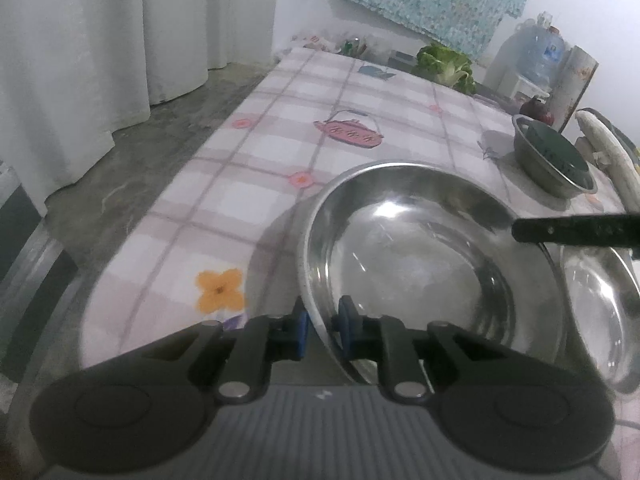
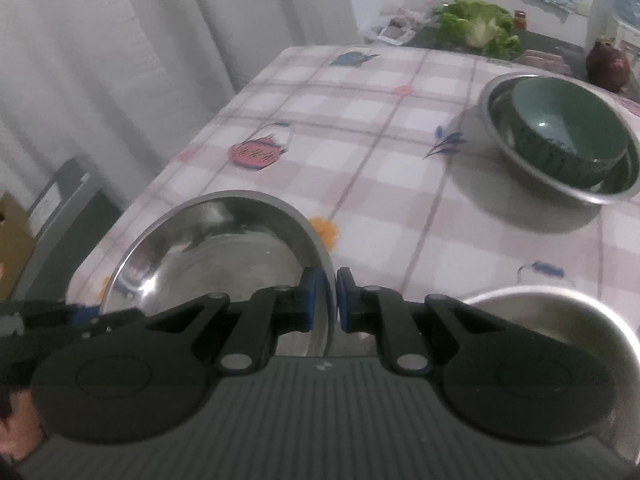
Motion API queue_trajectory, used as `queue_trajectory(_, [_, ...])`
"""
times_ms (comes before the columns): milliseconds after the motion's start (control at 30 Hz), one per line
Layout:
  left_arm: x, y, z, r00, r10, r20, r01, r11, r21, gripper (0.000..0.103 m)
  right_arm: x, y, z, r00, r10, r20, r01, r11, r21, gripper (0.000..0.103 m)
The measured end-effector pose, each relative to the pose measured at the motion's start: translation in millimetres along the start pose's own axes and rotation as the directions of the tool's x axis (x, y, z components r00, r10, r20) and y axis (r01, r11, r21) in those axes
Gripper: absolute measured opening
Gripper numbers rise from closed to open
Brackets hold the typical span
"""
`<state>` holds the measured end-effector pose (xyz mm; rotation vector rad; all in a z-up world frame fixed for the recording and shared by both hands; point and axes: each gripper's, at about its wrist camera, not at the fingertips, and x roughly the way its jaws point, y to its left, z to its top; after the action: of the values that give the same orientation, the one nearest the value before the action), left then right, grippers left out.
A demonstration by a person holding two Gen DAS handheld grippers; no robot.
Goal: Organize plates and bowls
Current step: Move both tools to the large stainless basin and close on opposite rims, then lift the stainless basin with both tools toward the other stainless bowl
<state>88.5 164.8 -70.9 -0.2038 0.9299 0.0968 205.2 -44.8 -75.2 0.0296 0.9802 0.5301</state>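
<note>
A large steel plate (image 1: 432, 256) is held above the checked tablecloth by both grippers. My left gripper (image 1: 324, 330) is shut on its near left rim. My right gripper (image 2: 325, 300) is shut on the opposite rim of the same plate (image 2: 216, 256), and its finger (image 1: 576, 232) shows across the plate in the left wrist view. A second steel plate (image 1: 600, 308) lies on the table just to the right; it also shows in the right wrist view (image 2: 560, 312). A green bowl (image 2: 568, 132) sits inside a steel bowl (image 2: 500, 120) further back.
The table (image 1: 256, 160) has a pink checked cloth. A lettuce (image 1: 444, 64), a red onion (image 2: 608, 66) and a water jug (image 1: 536, 52) stand at the far edge. A white radish (image 1: 612, 152) lies at the right. White curtains (image 1: 100, 40) hang left, over bare floor.
</note>
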Motion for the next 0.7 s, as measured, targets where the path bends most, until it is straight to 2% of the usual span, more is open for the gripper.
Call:
queue_trajectory(233, [-22, 27, -20, 0.999, 0.001, -0.032, -0.001, 1.0, 0.011, 0.017, -21, 28, -35, 0.997, 0.078, -0.022, -0.078, 0.997, -0.01, 0.01])
queue_trajectory(400, [-33, 38, -34, 0.998, -0.031, -0.059, 0.031, 1.0, 0.001, 0.017, -37, 37, -60, 0.993, 0.114, -0.031, -0.113, 0.994, 0.009, 0.01])
queue_trajectory(700, [-45, 26, -50, 0.99, -0.103, -0.094, 0.107, 0.993, 0.042, 0.017, -71, 29, -100, 0.993, 0.117, -0.028, -0.114, 0.991, 0.073, 0.01])
